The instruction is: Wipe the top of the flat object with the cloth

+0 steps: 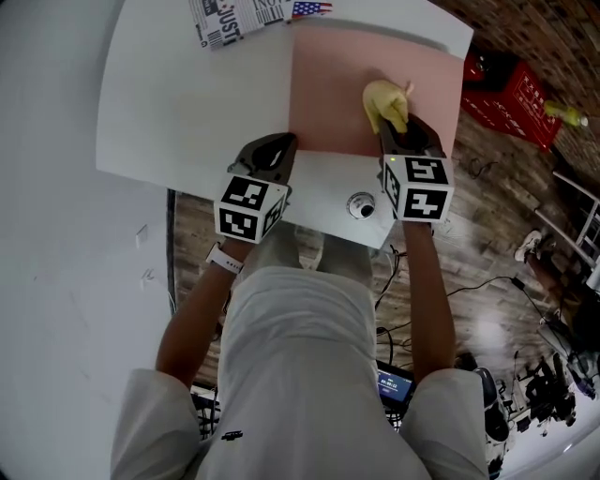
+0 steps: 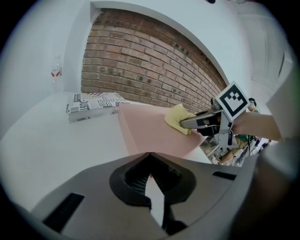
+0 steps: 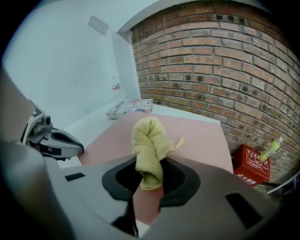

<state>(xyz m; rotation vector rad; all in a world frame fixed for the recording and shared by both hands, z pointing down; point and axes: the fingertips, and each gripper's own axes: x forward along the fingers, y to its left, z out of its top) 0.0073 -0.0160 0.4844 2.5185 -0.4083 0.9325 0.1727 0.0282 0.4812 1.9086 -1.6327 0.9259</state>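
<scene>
A flat pink sheet (image 1: 337, 84) lies on the white table (image 1: 187, 112), taking up its right half. A bunched yellow cloth (image 1: 385, 103) rests on the sheet near its right front part, with my right gripper (image 1: 401, 131) shut on it. From the right gripper view the cloth (image 3: 149, 145) sticks out forward from between the jaws over the pink sheet (image 3: 197, 136). My left gripper (image 1: 277, 150) is shut and holds nothing; it sits at the sheet's near left corner. The left gripper view shows the pink sheet (image 2: 150, 133), the cloth (image 2: 178, 118) and the right gripper (image 2: 187, 123) beyond.
A printed box (image 1: 246, 17) with a flag pattern lies at the table's far edge. A round grommet hole (image 1: 361, 205) sits near the front edge. A red crate (image 1: 514, 94) stands on the wooden floor to the right. A brick wall (image 3: 225, 56) lies beyond the table.
</scene>
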